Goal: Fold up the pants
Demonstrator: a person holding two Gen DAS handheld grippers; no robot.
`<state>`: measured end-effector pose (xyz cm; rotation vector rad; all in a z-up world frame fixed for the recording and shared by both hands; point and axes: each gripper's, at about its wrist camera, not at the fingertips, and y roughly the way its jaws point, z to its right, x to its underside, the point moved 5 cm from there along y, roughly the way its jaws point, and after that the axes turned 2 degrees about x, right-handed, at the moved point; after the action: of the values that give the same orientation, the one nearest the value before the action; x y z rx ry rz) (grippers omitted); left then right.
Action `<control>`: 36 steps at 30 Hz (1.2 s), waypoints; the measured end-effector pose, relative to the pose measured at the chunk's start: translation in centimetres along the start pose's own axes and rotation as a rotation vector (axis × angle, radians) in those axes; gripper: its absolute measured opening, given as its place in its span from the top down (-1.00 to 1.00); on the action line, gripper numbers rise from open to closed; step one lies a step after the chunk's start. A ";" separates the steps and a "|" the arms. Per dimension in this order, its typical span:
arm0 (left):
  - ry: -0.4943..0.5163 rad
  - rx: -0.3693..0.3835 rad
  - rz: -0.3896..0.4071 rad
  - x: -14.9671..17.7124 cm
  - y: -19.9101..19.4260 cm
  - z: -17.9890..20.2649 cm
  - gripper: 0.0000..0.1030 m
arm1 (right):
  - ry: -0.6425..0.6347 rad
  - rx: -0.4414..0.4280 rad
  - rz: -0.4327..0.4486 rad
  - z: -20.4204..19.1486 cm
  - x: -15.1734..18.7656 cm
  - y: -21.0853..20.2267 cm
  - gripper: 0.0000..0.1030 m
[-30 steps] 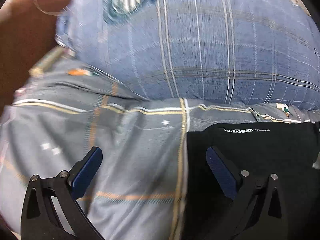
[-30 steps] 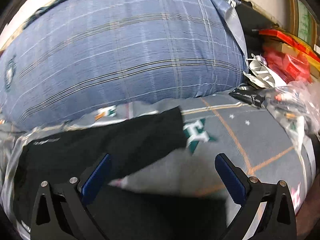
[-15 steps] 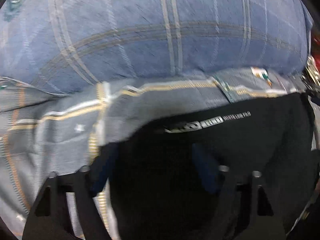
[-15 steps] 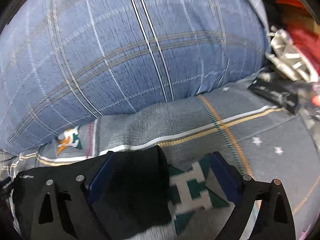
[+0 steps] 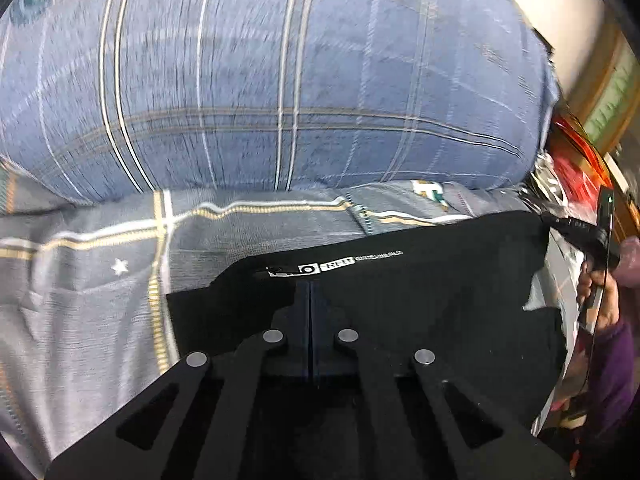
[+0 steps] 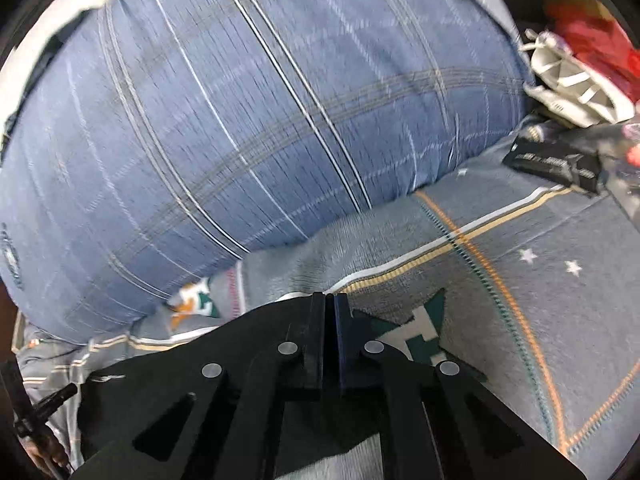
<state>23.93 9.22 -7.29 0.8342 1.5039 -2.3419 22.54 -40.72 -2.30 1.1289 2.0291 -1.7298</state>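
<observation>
Since a second ago both of your grippers have gone from wide open to closed and moved in over the black pants.

Left wrist view: your left gripper [image 5: 310, 292] has its jaws pressed together, the tips sitting at the edge of the black pants [image 5: 420, 292] just below the white waistband label [image 5: 316, 269]; whether cloth is pinched between them you cannot tell, black on black. The pants lie on the grey patterned bedsheet [image 5: 80, 320], in front of the big blue plaid pillow [image 5: 260, 80]. At the right edge your right hand [image 5: 600, 296] in a purple sleeve grips its tool handle.

Right wrist view: your right gripper [image 6: 328, 304] also shows its jaws together, the tips at the pants' far corner [image 6: 248, 328] (no cloth visibly caught between the pads). The pants spread to the lower left under the tool, on the bedsheet [image 6: 540, 280], beside its green emblem [image 6: 424, 328]. The pillow [image 6: 240, 120] fills the upper frame, with red and white clutter [image 6: 580, 60] at top right.
</observation>
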 end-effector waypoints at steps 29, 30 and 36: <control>-0.433 -0.268 -0.191 2.1 1.9 -7.0 0.34 | 0.265 -0.140 0.147 1.2 4.5 -5.5 0.92; -0.432 -0.270 -0.177 2.0 1.6 -6.9 0.25 | 0.265 -0.134 0.140 1.2 4.5 -5.2 0.92; -0.426 -0.307 -0.183 3.0 1.7 -7.1 -0.13 | 0.264 -0.131 0.123 0.9 4.8 -4.4 0.92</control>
<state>24.66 15.07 -12.45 0.1166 1.7301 -2.1397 16.05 -39.60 -2.36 1.4692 2.1323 -1.4310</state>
